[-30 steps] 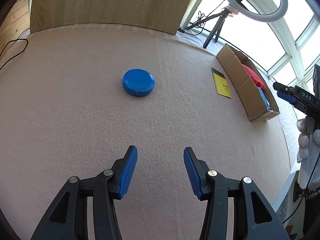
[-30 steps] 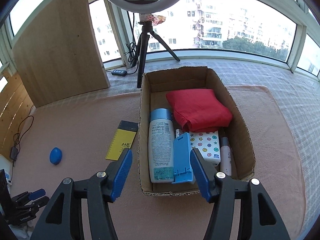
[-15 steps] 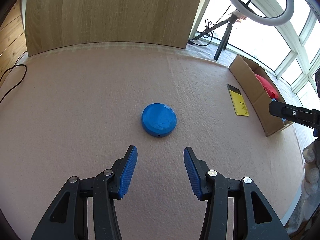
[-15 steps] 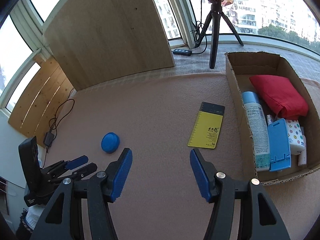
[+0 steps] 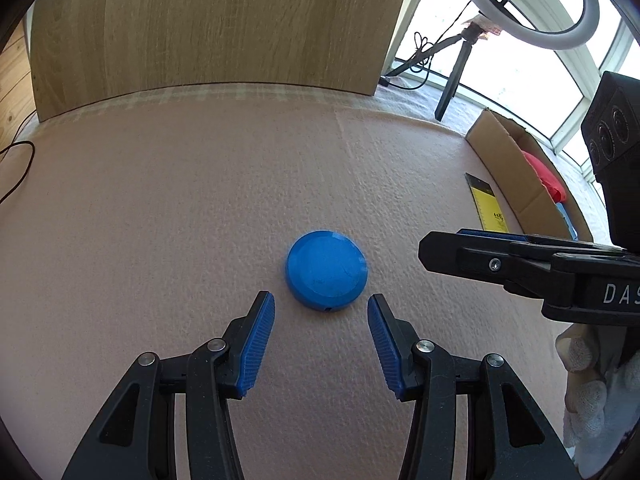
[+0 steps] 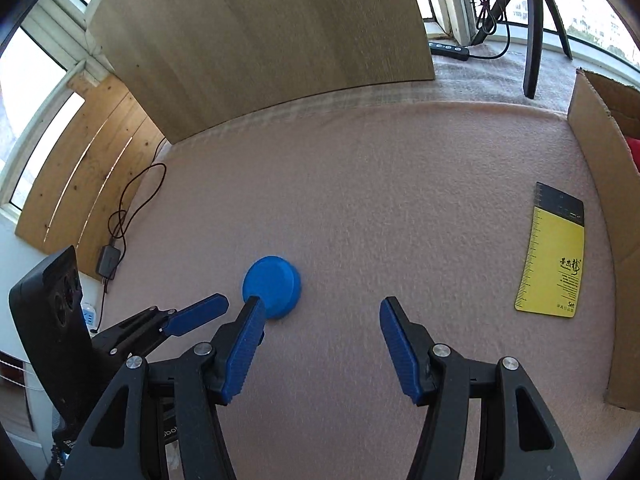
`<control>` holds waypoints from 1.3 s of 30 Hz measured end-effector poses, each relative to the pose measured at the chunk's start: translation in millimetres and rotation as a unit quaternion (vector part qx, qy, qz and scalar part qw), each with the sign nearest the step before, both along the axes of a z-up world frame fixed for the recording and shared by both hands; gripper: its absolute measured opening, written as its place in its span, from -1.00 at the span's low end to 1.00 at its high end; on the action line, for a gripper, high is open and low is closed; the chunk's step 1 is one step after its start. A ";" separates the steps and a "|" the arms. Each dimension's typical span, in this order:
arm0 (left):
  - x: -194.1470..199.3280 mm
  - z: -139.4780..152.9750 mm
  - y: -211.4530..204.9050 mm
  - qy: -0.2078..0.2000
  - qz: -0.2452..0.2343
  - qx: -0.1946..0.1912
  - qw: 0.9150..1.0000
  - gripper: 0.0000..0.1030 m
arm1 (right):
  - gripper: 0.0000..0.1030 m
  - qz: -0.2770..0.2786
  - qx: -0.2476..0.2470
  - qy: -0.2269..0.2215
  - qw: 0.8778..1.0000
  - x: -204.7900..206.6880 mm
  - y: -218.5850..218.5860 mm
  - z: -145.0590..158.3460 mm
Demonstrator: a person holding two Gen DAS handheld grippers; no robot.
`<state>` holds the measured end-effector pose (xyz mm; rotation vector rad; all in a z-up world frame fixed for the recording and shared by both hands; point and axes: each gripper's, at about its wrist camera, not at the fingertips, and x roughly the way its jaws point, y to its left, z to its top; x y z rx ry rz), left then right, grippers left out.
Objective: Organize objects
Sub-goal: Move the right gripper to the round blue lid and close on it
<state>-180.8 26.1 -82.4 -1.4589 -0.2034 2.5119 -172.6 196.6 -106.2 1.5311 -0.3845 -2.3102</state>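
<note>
The left tongs (image 5: 318, 344) stand wide with nothing between them, and over the last second they have closed in on the blue disc (image 5: 326, 276): it lay well ahead of them, and now it sits just beyond the tips, centred on the gap but not yet inside it. The right tongs (image 6: 320, 348), also wide and holding nothing, have swung away from the box (image 6: 600, 184) and now face the same disc from the side, beside the left pair. That suggests the disc is the next thing to go in the box, with the left tongs likeliest to take it. The disc lies flat on the pink mat (image 5: 180, 220), near its middle, well apart from the yellow card (image 6: 554, 256) that lies just beside the box at the mat's right edge. Being round, it has no long axis and points nowhere; only a small notch in its rim faces the left tongs, so any approach angle should serve.
</note>
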 end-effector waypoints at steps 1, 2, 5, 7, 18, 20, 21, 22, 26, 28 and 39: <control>-1.3 -0.1 -0.6 0.000 -0.001 0.001 1.000 0.01 | 0.09 0.001 0.002 -0.002 1.000 -2.4 -2.8 -1.8; -2.2 -0.3 -1.1 0.001 -0.002 0.002 1.000 0.01 | 0.08 0.002 0.003 -0.003 1.000 -4.7 -5.0 -3.7; -4.3 -0.8 -1.9 0.003 -0.004 0.002 1.000 0.01 | 0.05 0.005 0.002 -0.009 1.000 -10.1 -9.5 -8.9; -5.6 -1.0 -1.3 0.004 -0.007 0.002 1.000 0.01 | 0.01 0.007 0.002 -0.013 1.000 -13.1 -12.1 -11.6; -8.1 -4.1 -1.7 0.000 -0.011 0.008 1.000 0.00 | -0.14 0.016 -0.006 -0.028 0.999 -23.1 -24.1 -20.2; -8.4 -6.0 -1.5 -0.002 -0.012 0.009 1.000 0.00 | -0.18 0.015 -0.014 -0.035 0.999 -24.5 -25.0 -22.6; -8.5 -6.8 -1.2 -0.002 -0.011 0.009 1.000 0.00 | -0.19 0.016 -0.016 -0.037 0.999 -25.1 -25.5 -23.3; -8.9 -7.6 -1.1 -0.003 -0.011 0.009 1.000 0.00 | -0.20 0.017 -0.016 -0.038 0.999 -25.4 -26.5 -23.6; -8.8 -9.2 -0.4 -0.004 -0.013 0.014 1.000 0.00 | -0.26 0.023 -0.012 -0.043 0.999 -26.8 -31.5 -25.9; -9.0 -9.4 1.6 -0.004 -0.016 0.014 1.000 0.00 | -0.33 0.025 -0.014 -0.047 0.998 -27.6 -33.3 -28.3; -4.8 -10.7 9.9 -0.001 -0.021 0.026 0.999 -0.05 | -0.56 0.032 -0.027 -0.059 0.997 -26.2 -37.9 -35.5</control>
